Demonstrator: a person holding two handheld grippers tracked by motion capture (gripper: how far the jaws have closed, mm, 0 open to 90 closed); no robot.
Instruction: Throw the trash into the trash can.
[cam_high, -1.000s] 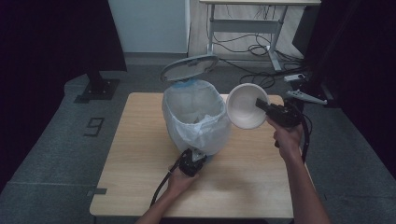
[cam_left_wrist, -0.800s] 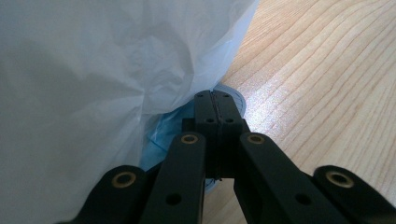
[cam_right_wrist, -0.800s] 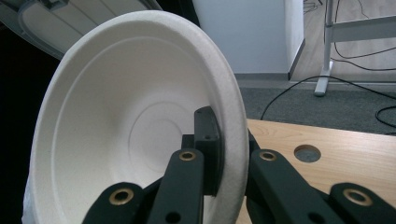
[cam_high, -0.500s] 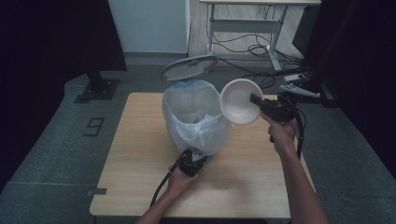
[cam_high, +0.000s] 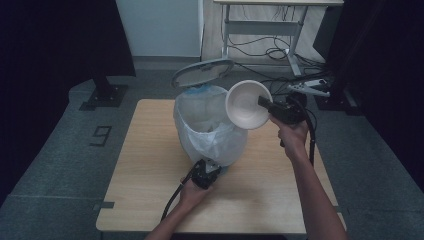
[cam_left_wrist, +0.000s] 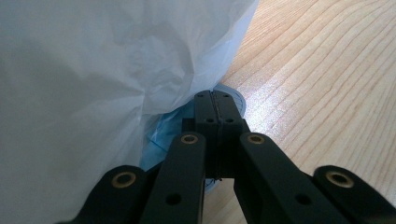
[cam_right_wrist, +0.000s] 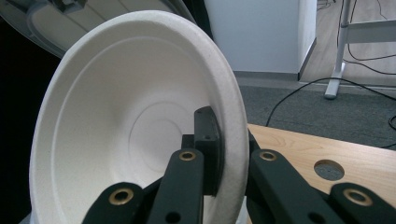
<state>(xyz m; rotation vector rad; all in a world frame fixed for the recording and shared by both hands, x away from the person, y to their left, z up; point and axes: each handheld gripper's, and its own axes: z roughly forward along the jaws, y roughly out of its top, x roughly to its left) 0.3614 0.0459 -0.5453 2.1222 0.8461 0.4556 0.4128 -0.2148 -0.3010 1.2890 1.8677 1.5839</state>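
- Right gripper (cam_high: 265, 104): jaws clamped on the bowl (cam_high: 248, 105) rim, bowl tipped on edge, held over the bin (cam_high: 210, 125) mouth.
- Left gripper (cam_high: 207, 167): jaws closed at the bin's base, liner (cam_left_wrist: 93, 70) just left of the tips; no sure grip seen.

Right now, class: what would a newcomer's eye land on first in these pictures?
The white bowl, tipped on edge above the table's far right, its rim pinched in the right gripper. Next, the bin with its white liner and open lid mid-table, the left gripper shut at its base.
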